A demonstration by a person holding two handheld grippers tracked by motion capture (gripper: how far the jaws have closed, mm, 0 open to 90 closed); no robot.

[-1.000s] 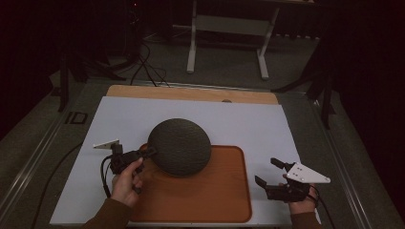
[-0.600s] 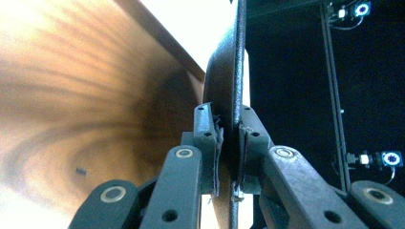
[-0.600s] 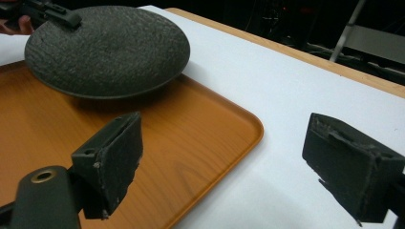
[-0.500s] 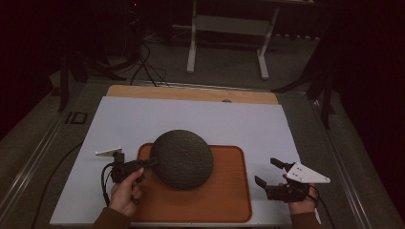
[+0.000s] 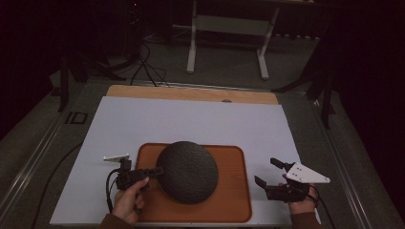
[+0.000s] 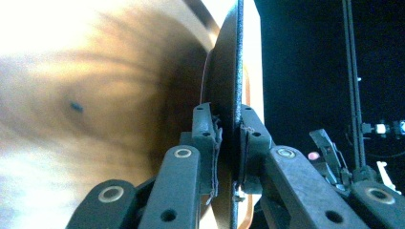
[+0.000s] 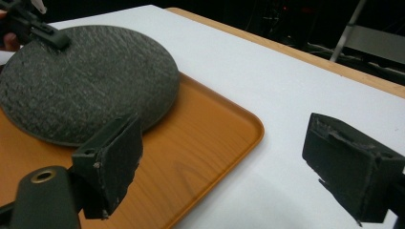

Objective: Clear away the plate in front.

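step: I set the dark round slate plate point(image 5: 187, 171) onto the orange tray point(image 5: 234, 200) near the counter's front edge | left gripper point(image 5: 152, 172) clamps plate's left rim | right gripper point(image 5: 272, 175) gapes empty | lower flat, centre, then release

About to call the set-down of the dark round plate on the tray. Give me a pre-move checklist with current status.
1. Left claw gripping the dark round plate: ok. The left gripper view shows both pads clamped on its rim.
2. Plate over the orange tray: ok, its disc lies within the tray's outline in the high view.
3. Plate resting flat on the tray: cannot tell; no view shows the gap under it clearly.
4. Right claw clear of plate and tray: ok, it sits open over the white mat, right of the tray.
5. Tray surface free for the plate: ok, nothing else lies on it.
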